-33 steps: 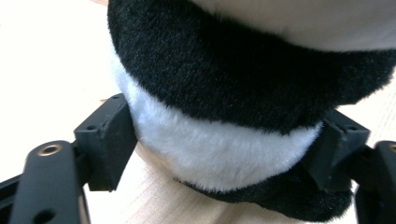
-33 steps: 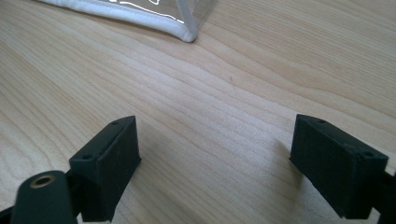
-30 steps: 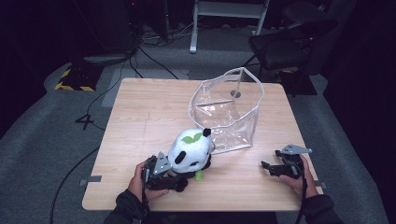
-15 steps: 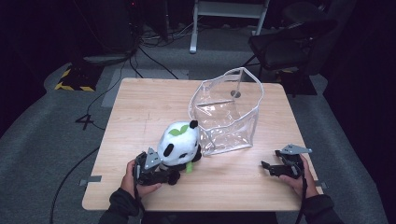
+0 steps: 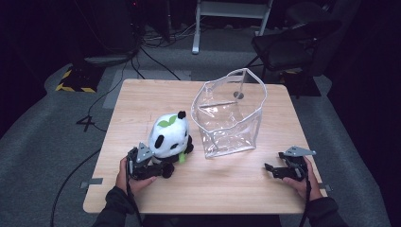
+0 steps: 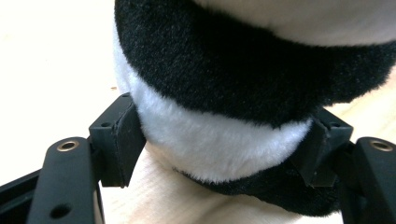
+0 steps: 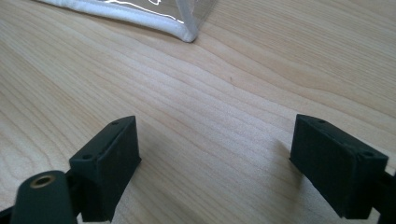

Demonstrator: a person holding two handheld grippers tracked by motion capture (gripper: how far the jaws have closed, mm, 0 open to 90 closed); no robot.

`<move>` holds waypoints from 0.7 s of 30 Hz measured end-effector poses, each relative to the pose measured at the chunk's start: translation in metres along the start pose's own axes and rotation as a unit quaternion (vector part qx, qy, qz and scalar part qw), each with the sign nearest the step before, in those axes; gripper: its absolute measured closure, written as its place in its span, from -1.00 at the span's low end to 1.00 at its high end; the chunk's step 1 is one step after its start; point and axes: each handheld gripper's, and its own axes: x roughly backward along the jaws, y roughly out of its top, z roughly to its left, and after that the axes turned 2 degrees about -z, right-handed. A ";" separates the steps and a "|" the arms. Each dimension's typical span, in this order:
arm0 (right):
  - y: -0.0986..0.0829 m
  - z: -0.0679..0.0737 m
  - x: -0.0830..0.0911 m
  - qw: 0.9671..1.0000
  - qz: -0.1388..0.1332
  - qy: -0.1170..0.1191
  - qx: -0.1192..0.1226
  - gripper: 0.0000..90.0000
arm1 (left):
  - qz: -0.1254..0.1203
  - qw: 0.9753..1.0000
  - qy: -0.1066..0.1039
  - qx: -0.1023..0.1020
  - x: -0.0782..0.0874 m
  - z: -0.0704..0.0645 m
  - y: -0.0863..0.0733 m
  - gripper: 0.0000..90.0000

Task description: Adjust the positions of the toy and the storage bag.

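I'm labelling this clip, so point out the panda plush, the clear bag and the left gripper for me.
panda plush (image 5: 169,134): high view, on its white head.
clear bag (image 5: 230,124): high view, on its see-through front wall.
left gripper (image 6: 224,149): left gripper view, midway between its jaws, which are closed on the plush.

Black chair (image 5: 302,45) beyond wooden table (image 5: 142,99).

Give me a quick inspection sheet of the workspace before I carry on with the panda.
Surface: wooden table, bare.
Job's things: panda plush sits left of the clear bag, which stands open and empty.
Clutter: nothing seen.
Grippers: left hand-held gripper shut on the panda plush; right hand-held gripper open over bare wood.
Cables: black cable on the floor to the left.
Surroundings: grey carpet, dark chair behind the table.
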 end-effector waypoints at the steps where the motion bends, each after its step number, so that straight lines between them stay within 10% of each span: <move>1: 0.000 0.000 0.000 1.000 0.000 0.000 0.000 -0.66 | -0.001 1.000 0.000 0.002 -0.001 0.002 0.000 -0.38; 21: 0.000 0.000 0.000 1.000 0.000 0.000 0.000 -0.66 | -0.021 1.000 -0.003 0.023 -0.030 0.027 0.015 -0.46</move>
